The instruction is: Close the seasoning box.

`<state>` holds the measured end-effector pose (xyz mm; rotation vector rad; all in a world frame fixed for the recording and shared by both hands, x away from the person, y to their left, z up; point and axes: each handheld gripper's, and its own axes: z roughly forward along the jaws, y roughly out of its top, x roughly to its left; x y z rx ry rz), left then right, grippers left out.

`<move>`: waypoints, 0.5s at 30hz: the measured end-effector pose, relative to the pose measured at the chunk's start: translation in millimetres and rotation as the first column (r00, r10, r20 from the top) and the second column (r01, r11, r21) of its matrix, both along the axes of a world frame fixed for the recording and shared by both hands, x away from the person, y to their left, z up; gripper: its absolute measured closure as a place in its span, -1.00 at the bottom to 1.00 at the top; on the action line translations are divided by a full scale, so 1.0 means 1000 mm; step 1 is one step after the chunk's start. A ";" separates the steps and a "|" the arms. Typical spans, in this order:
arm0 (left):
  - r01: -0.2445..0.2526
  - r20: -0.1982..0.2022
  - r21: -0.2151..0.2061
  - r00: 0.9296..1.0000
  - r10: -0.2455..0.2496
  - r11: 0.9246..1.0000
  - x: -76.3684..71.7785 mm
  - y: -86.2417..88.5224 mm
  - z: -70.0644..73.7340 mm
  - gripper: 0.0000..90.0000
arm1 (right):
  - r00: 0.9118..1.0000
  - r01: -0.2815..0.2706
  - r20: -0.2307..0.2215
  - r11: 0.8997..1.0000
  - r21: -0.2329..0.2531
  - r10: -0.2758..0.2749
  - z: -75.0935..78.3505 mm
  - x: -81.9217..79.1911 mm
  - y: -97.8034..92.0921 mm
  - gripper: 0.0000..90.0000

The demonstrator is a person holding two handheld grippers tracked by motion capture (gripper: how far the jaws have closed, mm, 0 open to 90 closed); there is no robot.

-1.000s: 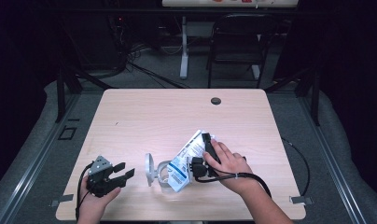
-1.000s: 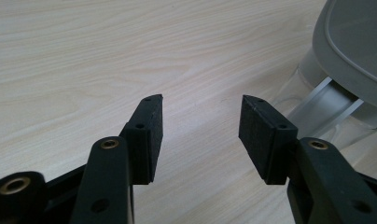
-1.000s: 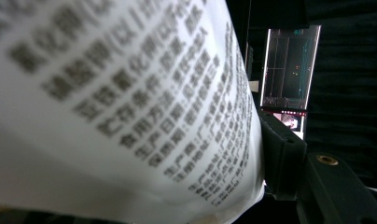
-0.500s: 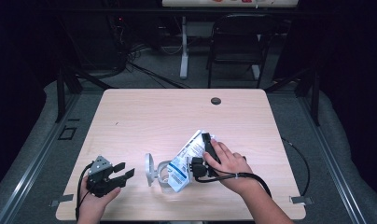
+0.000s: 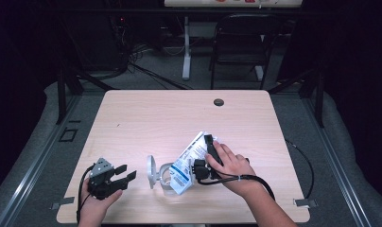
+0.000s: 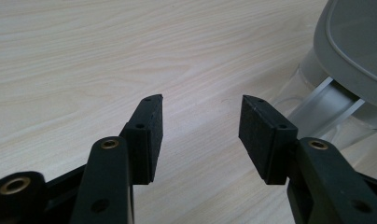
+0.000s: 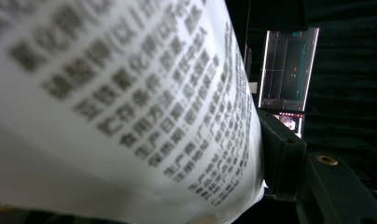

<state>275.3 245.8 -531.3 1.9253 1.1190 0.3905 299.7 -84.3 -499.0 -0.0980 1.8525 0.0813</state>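
Note:
A white and blue printed bag lies tilted at the table's front middle, its lower end over a clear container whose grey lid stands open. My right gripper, held in a hand, is shut on the bag's right edge. In the right gripper view the bag with blurred print hides one jaw, and the other presses its edge. My left gripper rests open at the front left, apart from the container. In the left gripper view its gripper holds nothing, with the lid at far right.
The wooden table has a round cable hole near its far edge. A folding chair and a desk leg stand beyond the table. A black cable loops off the table's right side.

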 end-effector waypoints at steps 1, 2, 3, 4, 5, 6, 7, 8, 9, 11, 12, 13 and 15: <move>0.000 0.000 0.000 1.000 0.000 1.000 0.000 0.000 0.000 0.12 | 1.000 0.004 0.003 1.000 -0.011 -0.004 0.001 -0.001 0.000 0.03; 0.000 -0.002 0.004 1.000 0.000 1.000 0.000 0.000 0.000 0.12 | 1.000 0.004 0.004 1.000 -0.011 -0.004 0.001 -0.001 0.000 0.03; 0.001 -0.001 0.001 1.000 -0.001 1.000 0.000 0.000 0.000 0.12 | 1.000 -0.002 0.004 1.000 -0.003 0.002 0.000 0.000 0.000 0.03; 0.000 -0.001 0.000 1.000 0.000 1.000 0.000 0.000 0.000 0.12 | 1.000 -0.002 0.003 1.000 -0.003 0.002 0.000 0.000 0.000 0.03; 0.001 -0.001 0.000 1.000 -0.001 1.000 0.000 0.000 0.000 0.12 | 1.000 -0.006 0.006 1.000 -0.005 0.006 0.000 0.000 0.000 0.03; 0.000 -0.001 0.000 1.000 0.000 1.000 0.000 0.000 0.000 0.12 | 1.000 -0.005 0.005 1.000 -0.005 0.005 0.000 0.000 0.000 0.03; 0.001 -0.001 -0.001 1.000 -0.001 1.000 0.000 0.000 0.000 0.12 | 1.000 -0.006 0.005 1.000 -0.005 0.006 0.000 0.000 0.000 0.03; 0.001 -0.001 0.000 1.000 -0.001 1.000 0.000 0.000 0.000 0.12 | 1.000 -0.006 0.006 1.000 -0.006 0.006 0.001 0.000 0.000 0.03; 0.001 -0.001 0.000 1.000 -0.001 1.000 0.000 0.000 0.000 0.12 | 1.000 -0.006 0.005 1.000 -0.006 0.006 0.001 0.000 0.000 0.03; 0.000 -0.002 0.000 1.000 0.000 1.000 0.000 0.000 0.000 0.12 | 1.000 -0.006 0.005 1.000 -0.007 0.006 0.001 0.000 0.000 0.03; 0.000 -0.002 0.000 1.000 0.000 1.000 0.000 0.000 0.000 0.12 | 1.000 -0.007 0.006 1.000 -0.007 0.007 0.001 0.000 0.000 0.03; 0.002 -0.002 0.002 1.000 -0.002 1.000 0.000 0.000 0.000 0.12 | 1.000 -0.009 0.005 1.000 -0.005 0.009 0.001 0.000 0.000 0.03; 0.002 -0.002 0.002 1.000 -0.002 1.000 0.000 0.000 0.000 0.12 | 1.000 -0.008 0.006 1.000 -0.009 0.008 0.001 0.000 0.000 0.03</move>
